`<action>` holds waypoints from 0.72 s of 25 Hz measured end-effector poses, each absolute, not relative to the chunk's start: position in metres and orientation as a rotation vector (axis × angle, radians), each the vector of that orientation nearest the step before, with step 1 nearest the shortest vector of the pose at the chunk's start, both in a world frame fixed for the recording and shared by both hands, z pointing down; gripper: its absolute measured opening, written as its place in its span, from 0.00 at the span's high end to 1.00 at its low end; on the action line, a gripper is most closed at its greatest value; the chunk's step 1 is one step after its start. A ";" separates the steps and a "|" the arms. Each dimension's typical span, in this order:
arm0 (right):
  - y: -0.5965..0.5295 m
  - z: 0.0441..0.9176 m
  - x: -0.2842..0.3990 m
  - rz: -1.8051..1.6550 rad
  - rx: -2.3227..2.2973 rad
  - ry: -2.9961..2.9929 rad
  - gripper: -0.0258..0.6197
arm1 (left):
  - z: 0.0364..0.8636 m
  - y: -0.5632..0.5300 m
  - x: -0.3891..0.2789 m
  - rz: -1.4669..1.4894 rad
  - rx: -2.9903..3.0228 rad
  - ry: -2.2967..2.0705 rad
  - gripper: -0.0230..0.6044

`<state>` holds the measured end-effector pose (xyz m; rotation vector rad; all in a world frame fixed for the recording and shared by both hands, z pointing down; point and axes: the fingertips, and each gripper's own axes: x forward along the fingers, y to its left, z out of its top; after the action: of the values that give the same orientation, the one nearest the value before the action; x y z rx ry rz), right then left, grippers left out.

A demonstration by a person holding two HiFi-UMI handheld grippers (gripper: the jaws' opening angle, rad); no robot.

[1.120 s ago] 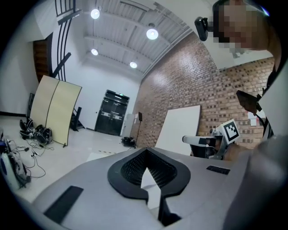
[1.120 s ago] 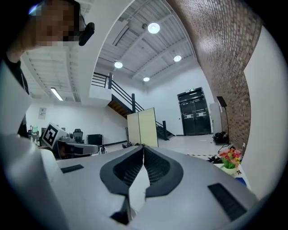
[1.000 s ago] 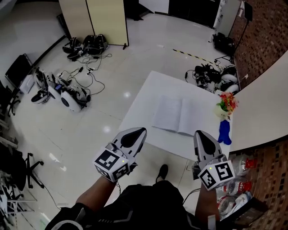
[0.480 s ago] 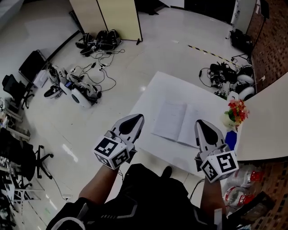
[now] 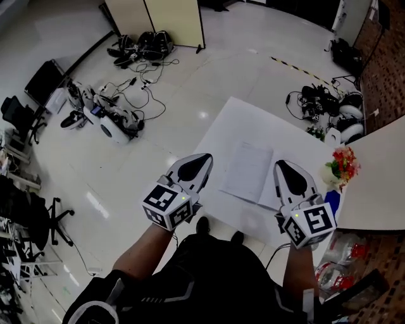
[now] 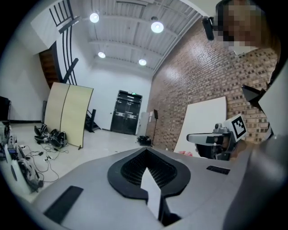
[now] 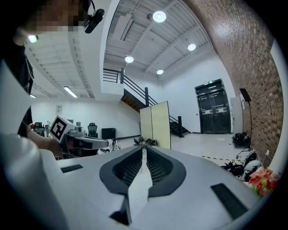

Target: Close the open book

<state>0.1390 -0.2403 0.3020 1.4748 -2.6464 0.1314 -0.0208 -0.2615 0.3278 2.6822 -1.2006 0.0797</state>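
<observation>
The open book (image 5: 249, 171) lies flat on the white table (image 5: 223, 134), pale pages up. Its right page is partly hidden behind my right gripper (image 5: 282, 166). That gripper is shut and empty, held level above the table's near right part. My left gripper (image 5: 204, 159) is also shut and empty, over the table's near left edge, just left of the book. In the left gripper view the jaws (image 6: 145, 151) meet at the tips, and so do those in the right gripper view (image 7: 145, 148). Neither gripper touches the book.
A vase of red and yellow flowers (image 5: 343, 162) and a blue object (image 5: 332, 201) stand at the table's right end, beside a white curved counter (image 5: 380, 183). Cables and gear litter the floor at the left (image 5: 104, 117) and the far right (image 5: 332, 107). A folding screen (image 5: 171, 19) stands behind.
Both grippers have moved forward, toward the table, and now sit at either side of the book. The book and table appear closer. Both grippers stay shut.
</observation>
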 end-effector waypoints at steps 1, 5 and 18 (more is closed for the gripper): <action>-0.247 0.310 0.132 0.146 1.454 -2.633 0.96 | 0.336 -0.268 -0.026 0.097 2.664 -1.212 0.97; -0.270 0.362 0.097 0.211 1.360 -2.547 0.95 | 0.383 -0.286 -0.048 0.207 2.588 -1.224 0.97; -0.262 0.601 0.007 0.183 0.710 -2.106 0.84 | 0.586 -0.292 -0.060 0.640 2.349 -1.065 0.97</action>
<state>0.0066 -0.2616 0.6012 0.7101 -2.1064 0.1832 -0.0601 -0.2924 0.5864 2.3491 -1.0649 0.6401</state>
